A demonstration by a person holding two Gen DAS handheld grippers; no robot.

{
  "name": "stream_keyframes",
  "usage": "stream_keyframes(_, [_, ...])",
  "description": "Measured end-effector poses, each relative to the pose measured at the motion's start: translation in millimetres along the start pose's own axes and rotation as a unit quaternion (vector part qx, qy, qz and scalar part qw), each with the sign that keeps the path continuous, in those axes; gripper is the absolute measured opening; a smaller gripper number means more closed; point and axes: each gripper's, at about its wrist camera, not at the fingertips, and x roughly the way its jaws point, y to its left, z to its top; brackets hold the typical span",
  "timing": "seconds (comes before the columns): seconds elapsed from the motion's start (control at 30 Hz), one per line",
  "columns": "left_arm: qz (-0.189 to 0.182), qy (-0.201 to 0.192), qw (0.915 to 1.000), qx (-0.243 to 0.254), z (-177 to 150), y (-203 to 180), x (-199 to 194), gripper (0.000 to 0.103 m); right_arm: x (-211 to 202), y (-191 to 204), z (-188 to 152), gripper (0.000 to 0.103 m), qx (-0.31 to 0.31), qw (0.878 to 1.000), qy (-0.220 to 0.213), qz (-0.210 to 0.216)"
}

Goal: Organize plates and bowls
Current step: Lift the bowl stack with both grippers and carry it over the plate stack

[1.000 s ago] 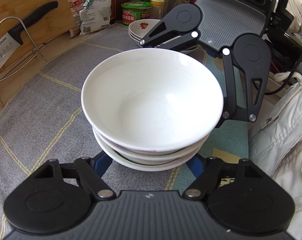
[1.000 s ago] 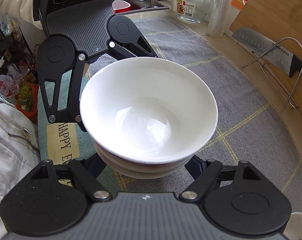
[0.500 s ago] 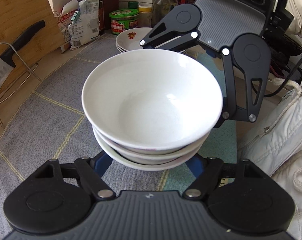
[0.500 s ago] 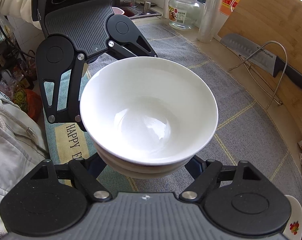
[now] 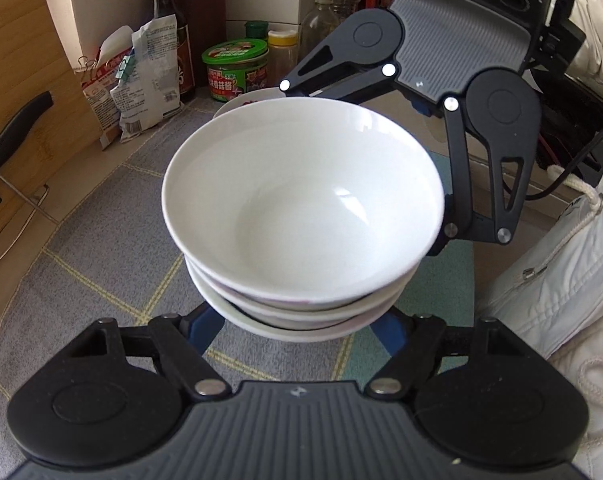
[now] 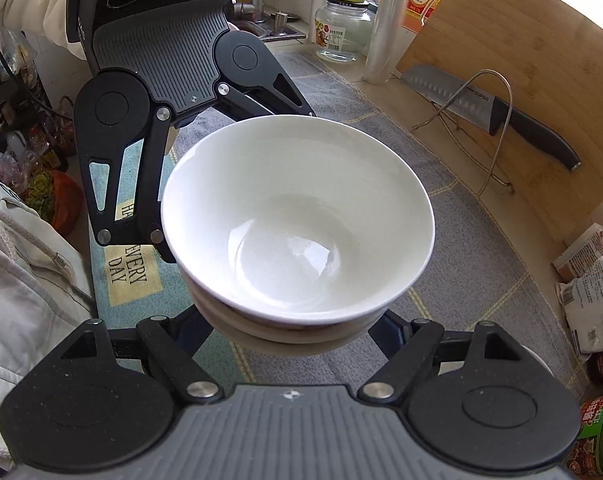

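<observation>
Three nested white bowls [image 5: 301, 208], clear of the grey mat [image 5: 81, 248], gripped from opposite sides; left gripper [image 5: 301, 320] clamped on the stack at 6 o'clock in its own view; right gripper [image 5: 385, 152] clamped at 1 o'clock; plates [image 5: 237, 105] behind at 12; knife [image 6: 501, 118] at 2 in the right view.

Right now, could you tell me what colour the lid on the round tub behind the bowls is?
Green; the tub's lid shows best in the left wrist view.
</observation>
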Motion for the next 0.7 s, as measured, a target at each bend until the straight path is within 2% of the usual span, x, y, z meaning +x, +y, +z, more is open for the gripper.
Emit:
stream_keyframes(0.47, [-0.002, -0.025, 0.9985, 0.049, 79, 1, 60, 0.078, -47, -66, -54, 0.086, 0.019, 0.999, -0.001, -0.047])
stream_keyframes(0.7, [-0.014, -0.026, 0.997, 0.072, 105, 9, 90, 0.078, -55, -92, -77, 0.086, 0.036, 0.997, 0.01, -0.068])
